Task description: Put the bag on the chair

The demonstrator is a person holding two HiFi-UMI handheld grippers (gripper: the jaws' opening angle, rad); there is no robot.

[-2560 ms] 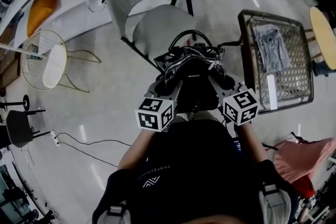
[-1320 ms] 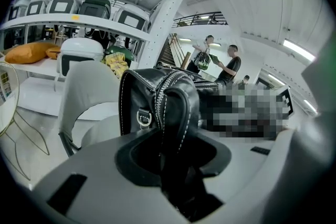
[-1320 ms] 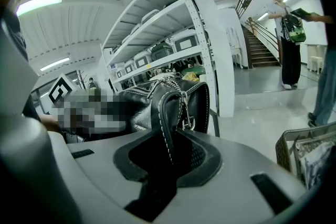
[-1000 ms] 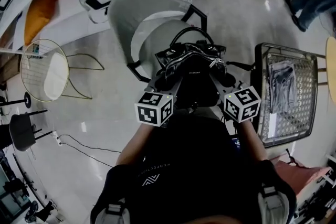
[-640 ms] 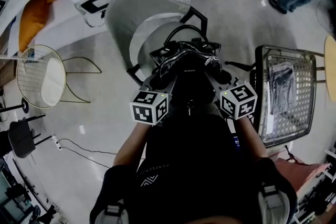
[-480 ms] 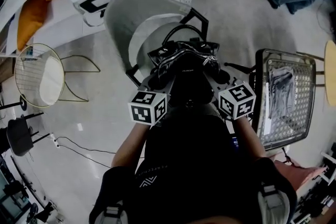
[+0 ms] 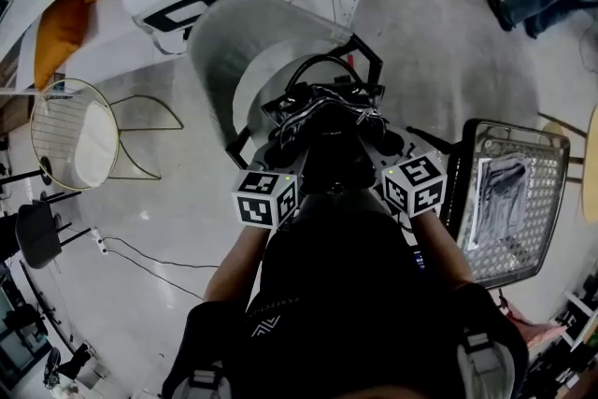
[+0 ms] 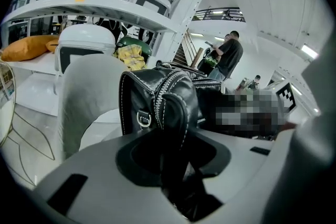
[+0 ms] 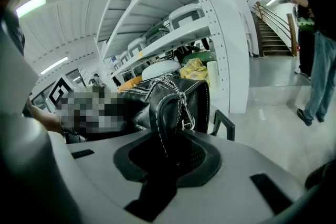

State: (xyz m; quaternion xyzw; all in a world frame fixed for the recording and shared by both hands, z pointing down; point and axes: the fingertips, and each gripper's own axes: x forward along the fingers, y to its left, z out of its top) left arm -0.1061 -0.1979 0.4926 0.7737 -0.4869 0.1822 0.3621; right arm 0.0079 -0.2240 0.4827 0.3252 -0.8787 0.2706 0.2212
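While the bag (image 7: 327, 112) hangs over the front of the chair (image 7: 220, 51) seat, seemingly not yet resting on it, an early release could tip it off the edge. Left tool (image 8: 176, 165), right tool (image 9: 157, 170): each clamped narrowly on one end strap, with the bag slung between them, just ahead of both.

The bag (image 7: 324, 110) has been carried forward to the chair (image 7: 229, 47) and is now held over its seat edge; the wire rack (image 7: 523, 201) has been left behind.
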